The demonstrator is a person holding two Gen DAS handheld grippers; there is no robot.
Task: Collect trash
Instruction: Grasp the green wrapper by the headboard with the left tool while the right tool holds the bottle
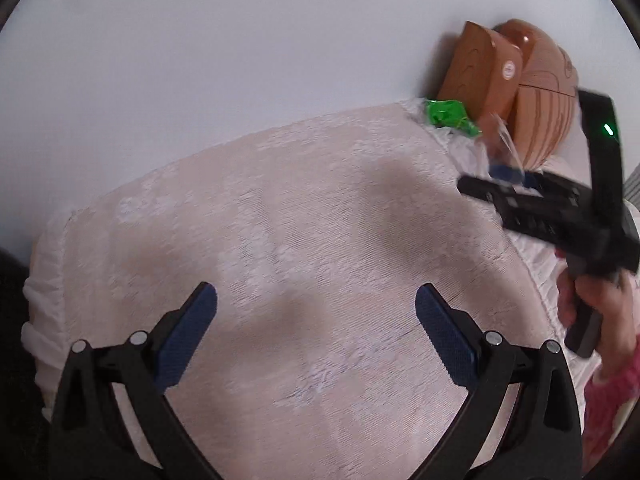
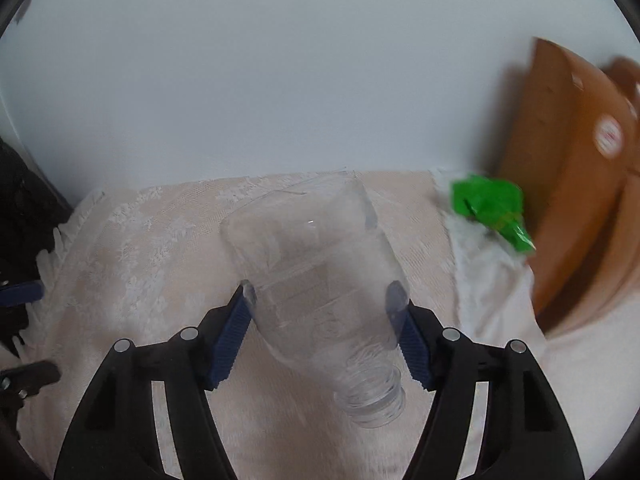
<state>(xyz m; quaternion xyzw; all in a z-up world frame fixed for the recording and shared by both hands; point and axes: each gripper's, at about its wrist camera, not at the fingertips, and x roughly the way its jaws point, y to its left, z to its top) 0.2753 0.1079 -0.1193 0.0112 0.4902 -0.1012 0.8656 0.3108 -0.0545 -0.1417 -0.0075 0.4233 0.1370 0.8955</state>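
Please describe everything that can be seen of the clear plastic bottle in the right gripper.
The clear plastic bottle is transparent, empty as far as can be seen, and has no cap. Its threaded neck points toward the camera and its wider base points away. It has faint ridges around the body. The right gripper is shut on it, blue pads pressing both sides, above the pale lace tablecloth.

The brown box (image 2: 576, 184) is blurred and cut off by the right-wrist picture's edge. Beside that box, the green wrapper (image 2: 490, 208) is smeared, its print unreadable. In the left-wrist view the right gripper (image 1: 508, 174) hides the box's lower corner, and its fingertips are blurred.
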